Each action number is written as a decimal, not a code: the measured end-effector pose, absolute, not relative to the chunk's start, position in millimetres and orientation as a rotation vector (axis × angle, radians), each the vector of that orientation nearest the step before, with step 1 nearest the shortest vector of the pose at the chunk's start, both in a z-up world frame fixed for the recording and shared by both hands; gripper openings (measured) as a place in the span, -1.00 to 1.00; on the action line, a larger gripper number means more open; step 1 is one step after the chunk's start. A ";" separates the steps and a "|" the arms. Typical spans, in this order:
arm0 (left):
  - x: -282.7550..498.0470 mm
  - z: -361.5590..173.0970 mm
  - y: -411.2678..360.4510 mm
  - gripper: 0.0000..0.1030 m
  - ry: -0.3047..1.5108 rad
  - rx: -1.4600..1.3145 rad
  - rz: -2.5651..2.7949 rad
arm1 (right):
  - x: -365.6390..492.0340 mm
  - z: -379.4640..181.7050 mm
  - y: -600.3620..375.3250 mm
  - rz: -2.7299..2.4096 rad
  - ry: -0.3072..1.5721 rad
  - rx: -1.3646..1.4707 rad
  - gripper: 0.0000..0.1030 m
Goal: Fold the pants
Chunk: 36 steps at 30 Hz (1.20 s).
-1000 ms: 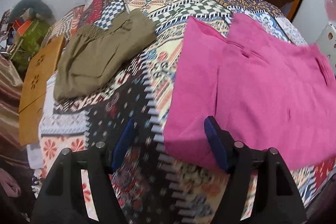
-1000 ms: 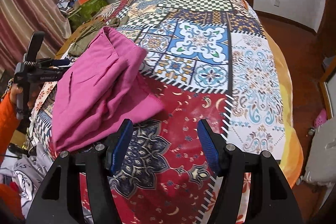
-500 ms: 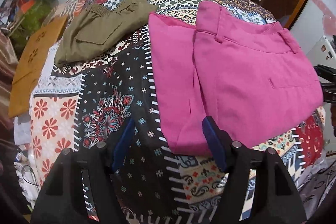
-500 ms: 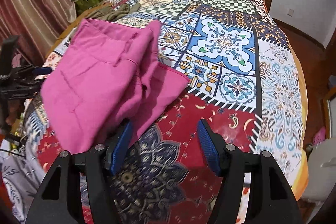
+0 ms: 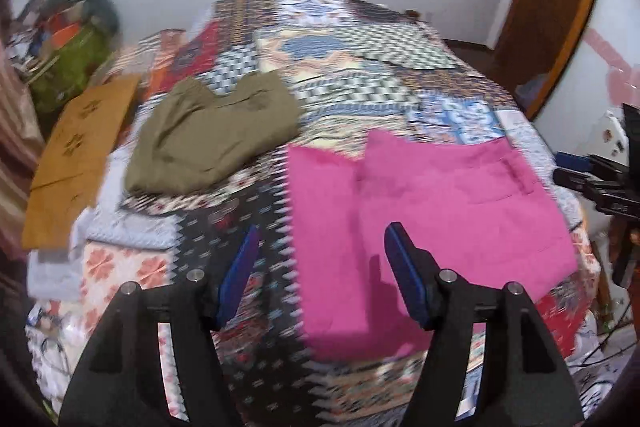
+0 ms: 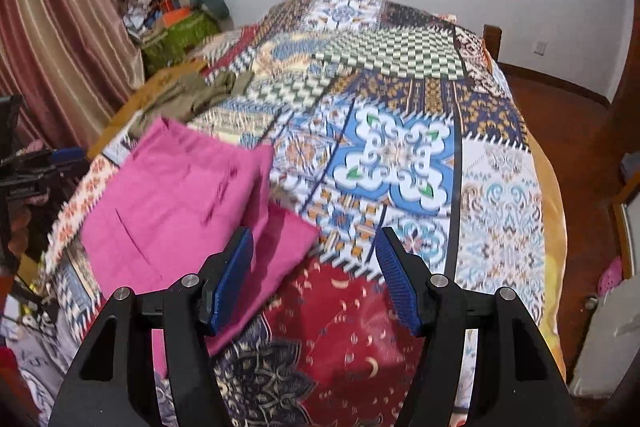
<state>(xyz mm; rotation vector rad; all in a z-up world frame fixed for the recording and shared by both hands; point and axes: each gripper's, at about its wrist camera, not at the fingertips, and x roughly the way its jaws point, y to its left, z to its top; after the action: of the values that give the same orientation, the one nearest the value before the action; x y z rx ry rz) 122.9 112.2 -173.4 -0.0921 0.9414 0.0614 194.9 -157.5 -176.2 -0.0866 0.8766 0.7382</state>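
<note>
Left wrist view is motion-blurred, so seams and the pocket on the pink pants [image 5: 432, 223] are hard to make out, and your left gripper [image 5: 320, 279] hides their near edge. Right wrist view: the right gripper [image 6: 314, 277] covers the near corner of the pants [image 6: 180, 211], and the olive pants [image 6: 188, 95] are mostly hidden behind them.

Pink pants lie folded on the patchwork bed [image 6: 400, 155], near its front edge, in a rough rectangle w/ one layer stepped over another; a pocket slit shows on top. Olive pants [image 5: 212, 139] sit folded further back-left on the bed [image 5: 360, 67], well apart from the pink pair.

Your left fingers [image 5: 240, 275] are spread wide, nothing held; the right-hand one overlaps the pink cloth in view, contact can't be told. Your right fingers [image 6: 396, 283] are spread wide too, empty.

Vs 0.5 s ago: both cams have tilted up, more wall visible; pink pants look flatter and squarer; both pairs of fingers unchanged in spread.
</note>
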 end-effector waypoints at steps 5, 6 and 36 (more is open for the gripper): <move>159.9 -192.3 83.8 0.28 0.995 -0.022 -0.011 | 203.3 -186.1 -144.1 0.775 0.901 -0.117 0.16; 165.8 -198.6 81.1 0.28 1.007 -0.005 -0.011 | 204.2 -190.4 -141.1 0.783 0.919 -0.119 0.16; 182.3 -212.0 99.6 0.00 1.014 -0.097 -0.050 | 222.1 -170.3 -133.5 0.846 0.873 -0.012 0.16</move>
<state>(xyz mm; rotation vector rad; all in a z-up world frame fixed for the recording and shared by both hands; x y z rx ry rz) 182.3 99.6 -212.0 -0.0969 1.0135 -0.0502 222.1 -133.5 -170.3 -0.0125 0.8733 0.8456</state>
